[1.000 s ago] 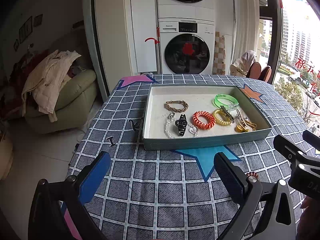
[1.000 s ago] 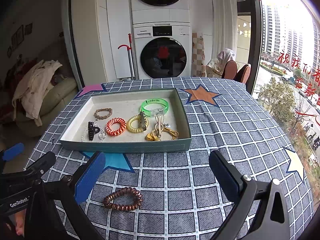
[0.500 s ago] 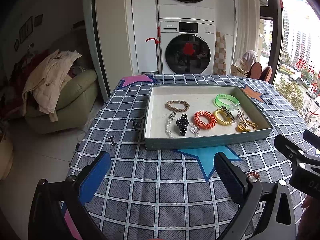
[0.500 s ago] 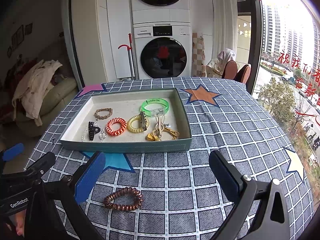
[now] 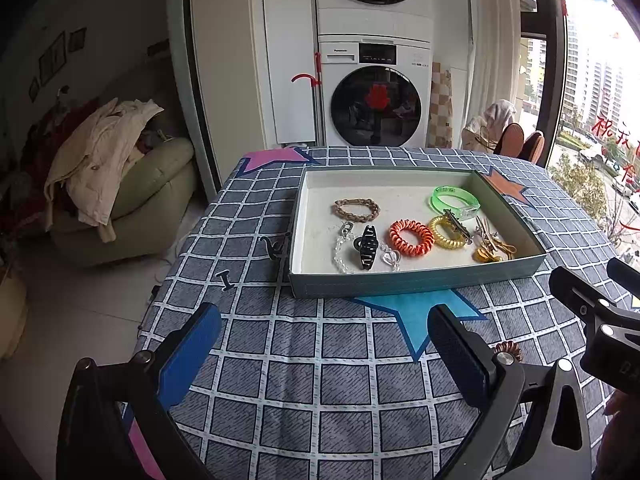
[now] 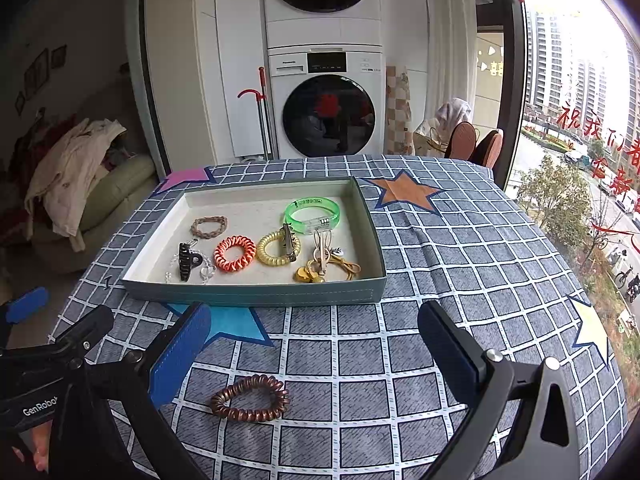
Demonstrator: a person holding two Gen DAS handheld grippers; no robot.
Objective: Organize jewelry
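Both grippers hover over the checked tablecloth (image 6: 460, 264) with jaws spread wide and nothing between them: the left gripper (image 5: 324, 344) at the near left, the right gripper (image 6: 314, 340) beside it. A brown spiral hair tie (image 6: 250, 398) lies on the cloth between the right gripper's fingers, near its left pad (image 6: 180, 354). Farther away, the teal tray (image 6: 256, 294) holds a braided bracelet (image 6: 209, 227), black claw clip (image 6: 187, 260), orange coil (image 6: 235, 253), yellow coil (image 6: 276, 249), green bangle (image 6: 313, 214) and gold clips (image 6: 324, 264).
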